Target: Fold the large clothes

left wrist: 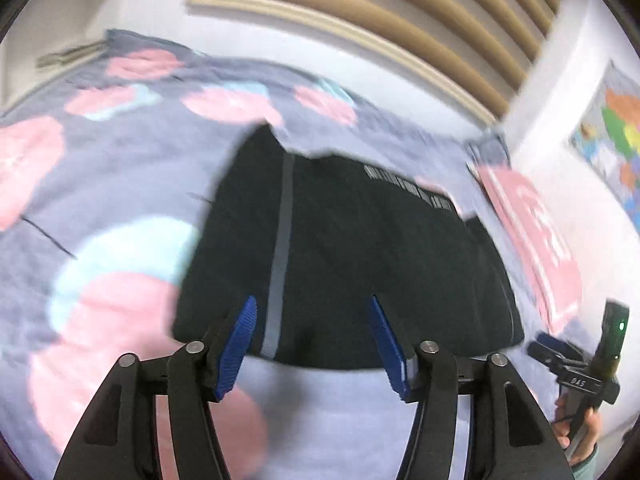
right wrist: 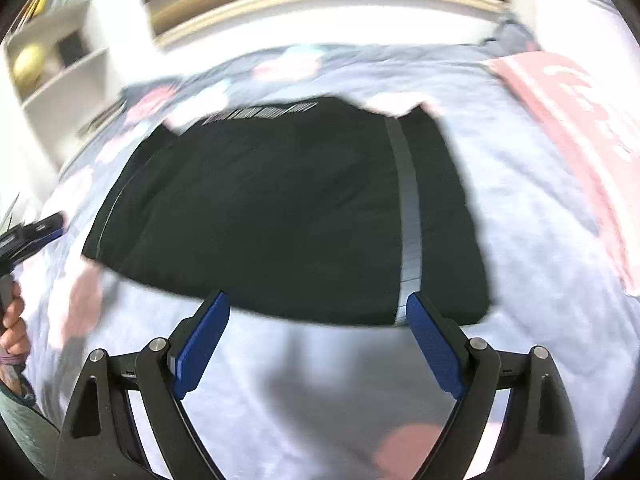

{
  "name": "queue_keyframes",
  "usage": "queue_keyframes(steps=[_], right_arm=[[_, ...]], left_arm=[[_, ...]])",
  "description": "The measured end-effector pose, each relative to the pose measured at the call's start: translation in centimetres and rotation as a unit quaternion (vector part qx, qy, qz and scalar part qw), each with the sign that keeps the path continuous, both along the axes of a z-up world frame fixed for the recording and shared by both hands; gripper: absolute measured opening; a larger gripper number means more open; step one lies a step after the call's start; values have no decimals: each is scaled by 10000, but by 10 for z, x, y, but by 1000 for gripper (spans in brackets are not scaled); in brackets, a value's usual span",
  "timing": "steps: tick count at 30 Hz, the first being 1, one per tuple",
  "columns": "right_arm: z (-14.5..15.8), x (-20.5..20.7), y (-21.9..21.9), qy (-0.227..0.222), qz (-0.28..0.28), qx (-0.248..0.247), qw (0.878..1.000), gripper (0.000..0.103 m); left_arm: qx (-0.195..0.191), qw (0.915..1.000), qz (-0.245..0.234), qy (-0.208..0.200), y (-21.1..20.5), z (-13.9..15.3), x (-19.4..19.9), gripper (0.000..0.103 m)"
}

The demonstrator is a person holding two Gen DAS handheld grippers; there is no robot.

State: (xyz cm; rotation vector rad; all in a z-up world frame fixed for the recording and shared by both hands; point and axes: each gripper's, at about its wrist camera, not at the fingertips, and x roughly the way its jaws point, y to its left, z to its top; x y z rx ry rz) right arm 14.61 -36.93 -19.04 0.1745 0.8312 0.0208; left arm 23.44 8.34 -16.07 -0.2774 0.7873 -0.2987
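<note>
A black garment with a grey vertical stripe and a line of white lettering (left wrist: 352, 256) lies folded into a flat, roughly rectangular shape on a bed cover of grey-blue fabric with pink and light blue round patches (left wrist: 120, 184). The garment rests in the middle of the cover, and both pictures are blurred.

The left gripper, black with blue ribbed pads (left wrist: 312, 344), hangs over the near edge of the garment. Its jaws are spread apart and nothing is between them; the pads do not touch the cloth. The right gripper, of the same black and blue build (right wrist: 318, 344), is above the bare cover just before the near edge of the garment. Its jaws are spread wide and they hold nothing.

In the left wrist view the right gripper is at the lower right edge, held by a hand (left wrist: 580, 436). In the right wrist view another hand (right wrist: 14, 328) is at the left edge.

A pink flat piece with white markings (left wrist: 532, 236) lies on the cover beside the garment, apart from it. Behind the bed there is a wall panel of beige wooden slats (left wrist: 400, 16), and a white shelf (right wrist: 60, 80) stands at the side.
</note>
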Motion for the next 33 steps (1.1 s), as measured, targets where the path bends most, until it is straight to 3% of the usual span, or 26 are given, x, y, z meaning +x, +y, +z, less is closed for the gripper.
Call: queue_keyframes(steps=[3,8,11,19,21,23,26,30,33], right_arm=[[8,5,-36,-5,-331,82,9994,92],[11,20,-81,-72,-630,282,9976,92],[6,35,-104,-65,-736,609,9954,92],[-29,79,-122,195,-788,967,9920,92],[-37,90,-121,280,-624,1068,9919,92],[-43,101,-118,320,-537,1033,9927,92],[-54,118,-119,400,-473,1145,9915,92],[-71,139,-127,542,-454,1361,9882,92],[-90,158,-130,740,-285,1555,9846,92]], left_arm=[[-131,9991,390,-34,34,16,10,68],[-147,9982,583,-34,59,24,35,74],[101,9977,658,96,57,15,60,74],[63,9985,359,416,46,-24,118,74],[-113,9982,231,540,45,-34,129,74],[-768,9942,-133,744,50,-49,144,74],[-1610,9793,-211,1212,59,-72,163,74],[-1616,9785,-66,1283,59,-82,175,74],[-1602,9753,-218,1502,52,-92,189,74]])
